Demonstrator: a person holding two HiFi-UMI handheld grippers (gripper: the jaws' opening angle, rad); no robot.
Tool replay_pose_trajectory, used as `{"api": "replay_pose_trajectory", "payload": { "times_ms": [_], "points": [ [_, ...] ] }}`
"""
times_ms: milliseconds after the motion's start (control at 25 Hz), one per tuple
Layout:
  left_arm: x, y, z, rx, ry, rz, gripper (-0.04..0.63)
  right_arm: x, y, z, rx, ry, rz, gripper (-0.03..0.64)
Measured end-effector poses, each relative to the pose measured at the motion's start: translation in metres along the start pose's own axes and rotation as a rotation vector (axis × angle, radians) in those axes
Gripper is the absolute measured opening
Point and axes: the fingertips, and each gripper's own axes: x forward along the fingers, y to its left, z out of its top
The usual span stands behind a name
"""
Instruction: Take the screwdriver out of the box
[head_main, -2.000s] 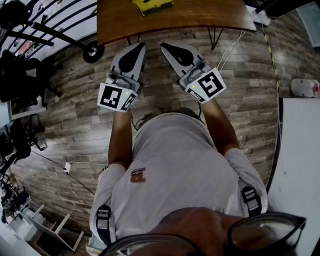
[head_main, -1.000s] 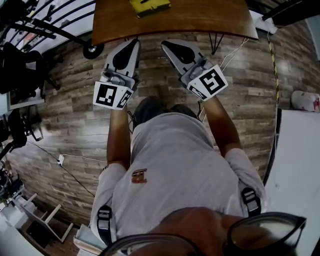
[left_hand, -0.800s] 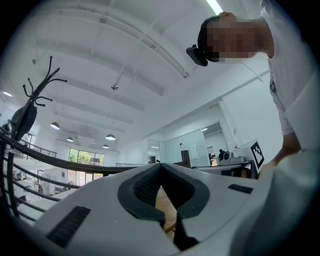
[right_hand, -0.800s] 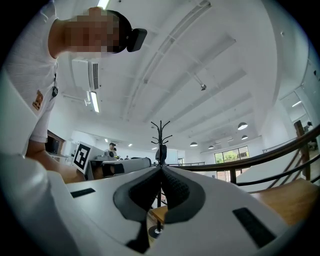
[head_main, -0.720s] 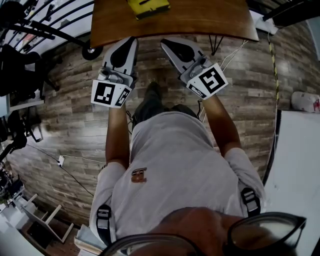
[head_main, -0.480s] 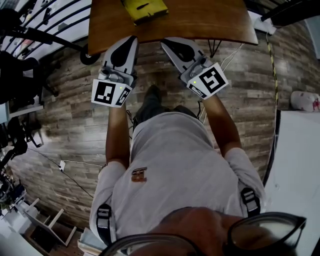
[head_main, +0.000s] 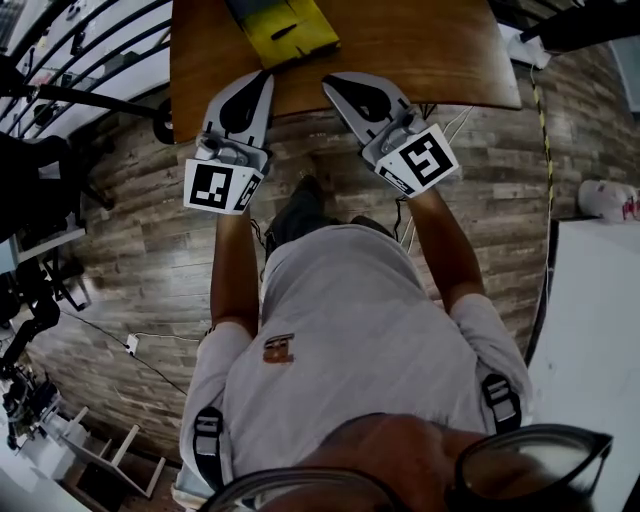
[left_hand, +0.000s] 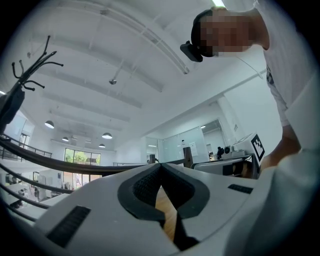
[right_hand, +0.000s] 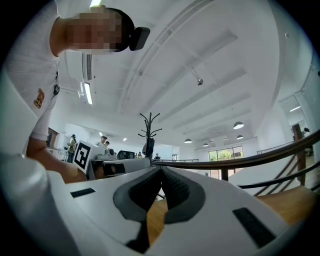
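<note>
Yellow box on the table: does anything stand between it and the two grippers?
Nothing visible does. The yellow box lies on the wooden table, just ahead of the left gripper and the right gripper. Both are shut and empty, near the table's front edge.

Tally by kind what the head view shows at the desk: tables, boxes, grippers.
Tables: 1, the wooden table
Boxes: 1, the yellow box lying on it
Grippers: 2, the left gripper and the right gripper, both shut with nothing in them
Total: 4
</note>
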Motion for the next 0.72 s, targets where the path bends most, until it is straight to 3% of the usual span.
{"api": "replay_pose_trajectory", "payload": {
  "times_ms": [360, 720],
  "points": [
    [0.072, 0.093, -0.032, -0.003, 0.040, -0.054, 0.019, 0.085, -0.079, -0.018, -0.008, 0.038, -0.040, 0.032],
    [0.123, 0.160, -0.074, 0.012, 0.094, -0.163, 0.018, 0.156, -0.138, -0.046, 0.005, 0.091, -0.106, 0.032]
  ]
}}
